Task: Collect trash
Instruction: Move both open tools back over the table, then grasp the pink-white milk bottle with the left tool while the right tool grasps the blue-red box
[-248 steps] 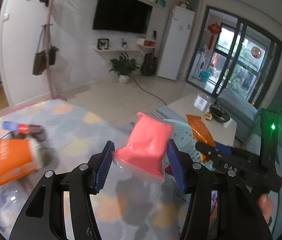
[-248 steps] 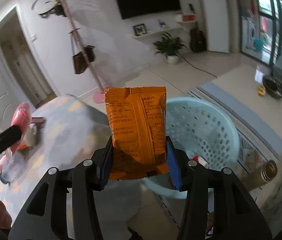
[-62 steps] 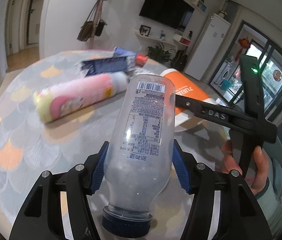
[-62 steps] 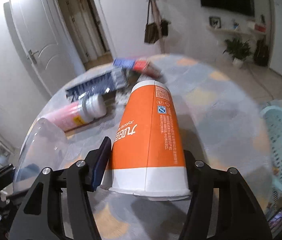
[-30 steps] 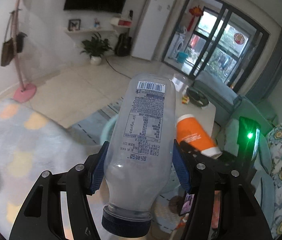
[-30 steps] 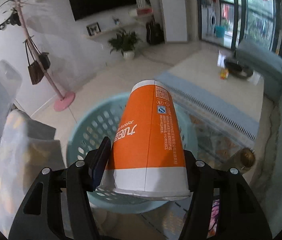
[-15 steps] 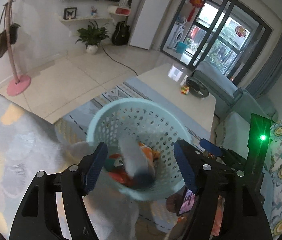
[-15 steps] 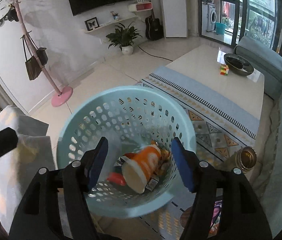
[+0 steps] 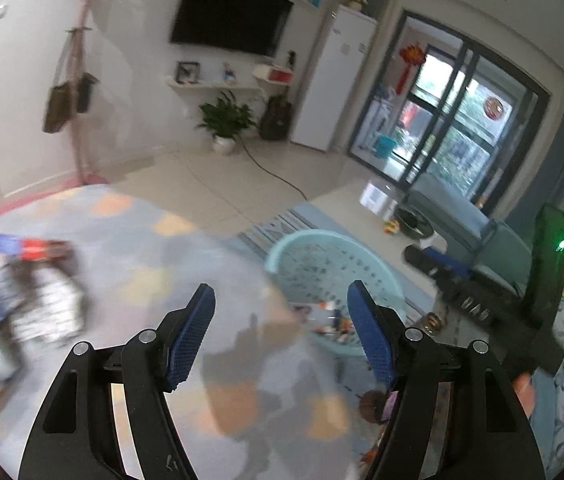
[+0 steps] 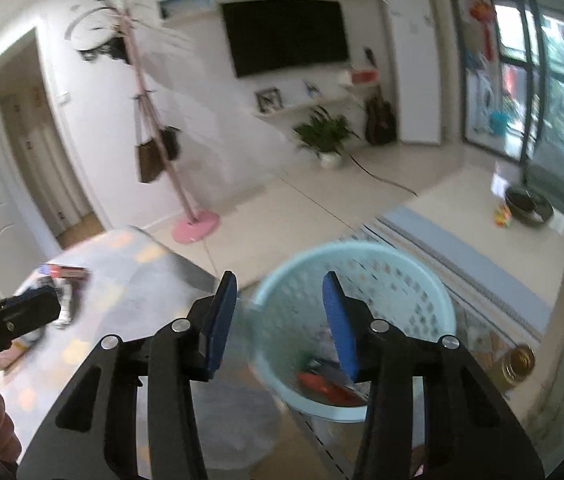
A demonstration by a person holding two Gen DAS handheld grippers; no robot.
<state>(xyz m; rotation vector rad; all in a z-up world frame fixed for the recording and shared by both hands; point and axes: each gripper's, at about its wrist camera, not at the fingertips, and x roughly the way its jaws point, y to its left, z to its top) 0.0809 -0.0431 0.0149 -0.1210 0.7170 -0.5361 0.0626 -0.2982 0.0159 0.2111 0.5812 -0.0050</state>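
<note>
A wall-mounted television (image 9: 231, 20) fills the upper centre; a potted plant (image 9: 224, 122) stands below it, a white refrigerator (image 9: 332, 82) to its right.

Basket (image 10: 362, 276) on the floor just past the table (image 10: 130, 280) edge at 3 o'clock, trash (image 10: 322, 384) inside it, wrappers (image 9: 38, 280) on the table at 9 o'clock, plant (image 10: 326, 132) behind by the wall at 12, coat stand (image 10: 186, 200) at 11.

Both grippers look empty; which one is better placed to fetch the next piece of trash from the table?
Probably left. The left gripper, open, faces the blurred trash on the table; the right gripper, open, hangs by the basket.
</note>
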